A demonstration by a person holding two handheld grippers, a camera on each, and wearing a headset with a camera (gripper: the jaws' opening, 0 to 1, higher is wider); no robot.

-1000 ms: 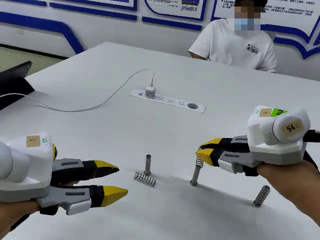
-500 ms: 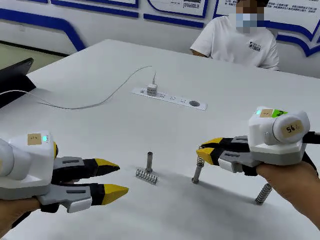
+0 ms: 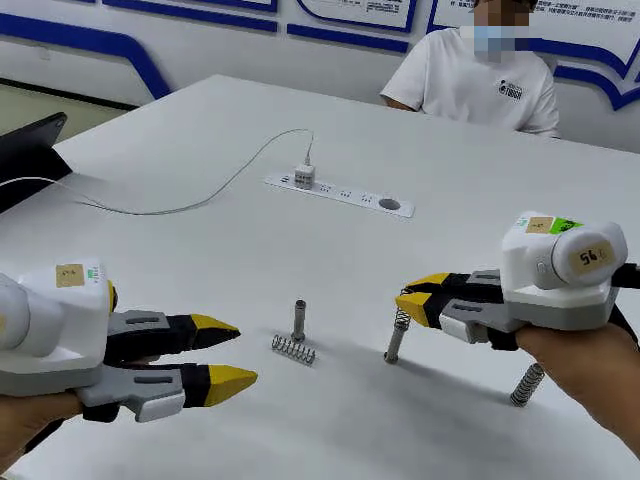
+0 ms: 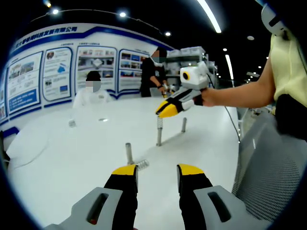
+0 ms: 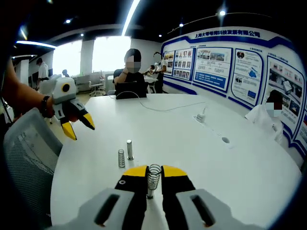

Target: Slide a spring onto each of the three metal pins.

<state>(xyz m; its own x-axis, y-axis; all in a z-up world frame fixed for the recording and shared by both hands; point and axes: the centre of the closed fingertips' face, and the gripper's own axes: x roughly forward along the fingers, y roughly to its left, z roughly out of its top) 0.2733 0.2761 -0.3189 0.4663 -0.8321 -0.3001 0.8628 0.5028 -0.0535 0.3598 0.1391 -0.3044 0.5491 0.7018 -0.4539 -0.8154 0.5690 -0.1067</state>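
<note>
Atop middle pin [image 3: 393, 345], spring [image 3: 401, 320] in right gripper [image 3: 405, 298].

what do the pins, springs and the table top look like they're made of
pins: dull grey metal, likely steel, faint sheen. springs: thin bright coiled wire, probably steel. table top: smooth matte white, maybe laminate; the look leaves it open.

Head view: bright, even overhead light, sharp throughout, white table [image 3: 200, 270] slightly washed out but no hard glare; a soft shadow trails right from the middle pin [image 3: 393, 346]. Both my gripper views are fisheye, walls and table edge bowing hard toward the edges, ceiling strip lights [image 4: 210, 15] clipped white against a dark ceiling. Right one: windows [image 5: 103, 55] blown out, spring [image 5: 153, 176] between my jaws crisp.
</note>
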